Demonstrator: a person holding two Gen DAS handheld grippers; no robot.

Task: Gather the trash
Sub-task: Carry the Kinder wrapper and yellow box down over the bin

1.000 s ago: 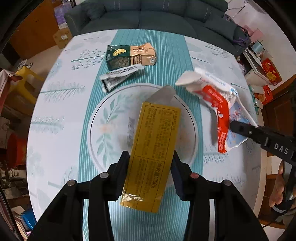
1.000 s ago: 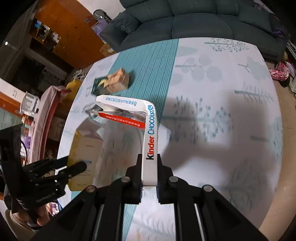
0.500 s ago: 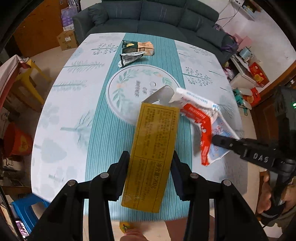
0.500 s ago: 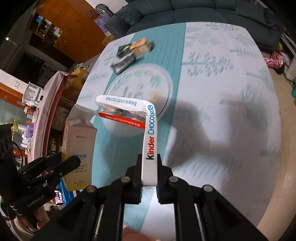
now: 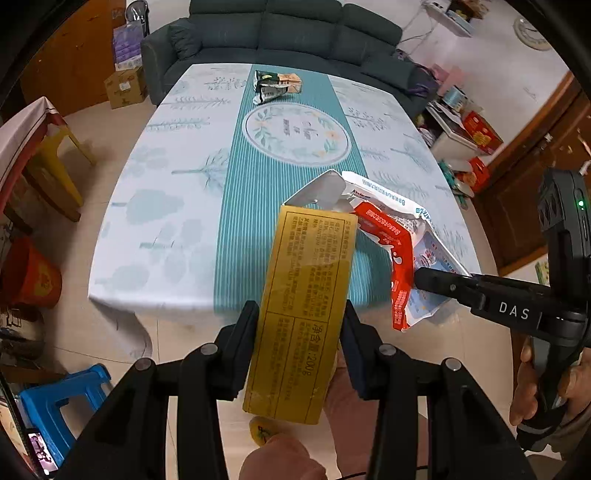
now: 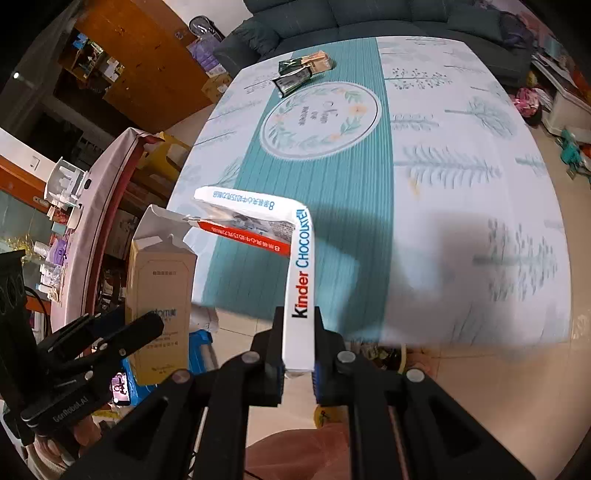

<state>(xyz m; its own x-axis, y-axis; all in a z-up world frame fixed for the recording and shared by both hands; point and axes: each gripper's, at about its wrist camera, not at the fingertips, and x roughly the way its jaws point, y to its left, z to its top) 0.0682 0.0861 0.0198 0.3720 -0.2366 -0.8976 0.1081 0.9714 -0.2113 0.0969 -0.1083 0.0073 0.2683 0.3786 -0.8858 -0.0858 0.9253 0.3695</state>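
Observation:
My left gripper [image 5: 299, 325] is shut on a yellow carton [image 5: 306, 295] with its top flap torn open, held past the table's near edge. My right gripper [image 6: 298, 343] is shut on a flattened white and red Kinder chocolate box [image 6: 301, 273]. That box [image 5: 406, 254] hangs just right of the carton in the left wrist view, with the right gripper [image 5: 424, 277] clamped on it. The carton [image 6: 162, 291] shows at the left of the right wrist view, in the left gripper [image 6: 147, 326]. At the table's far end lie a green and tan carton [image 5: 279, 79] and a silver wrapper [image 5: 267, 94].
The table [image 5: 166, 221] wears a white and teal cloth. A dark sofa [image 5: 280, 33] stands behind it. A blue stool [image 5: 55, 406] and an orange bucket [image 5: 31, 277] stand on the floor at left. Boxes and clutter [image 5: 476, 133] line the right. A person's hand [image 5: 532, 387] holds the right gripper.
Both grippers have pulled back from over the table's middle to beyond its near edge, carrying the yellow carton and the Kinder box. The green carton and wrapper stayed put.

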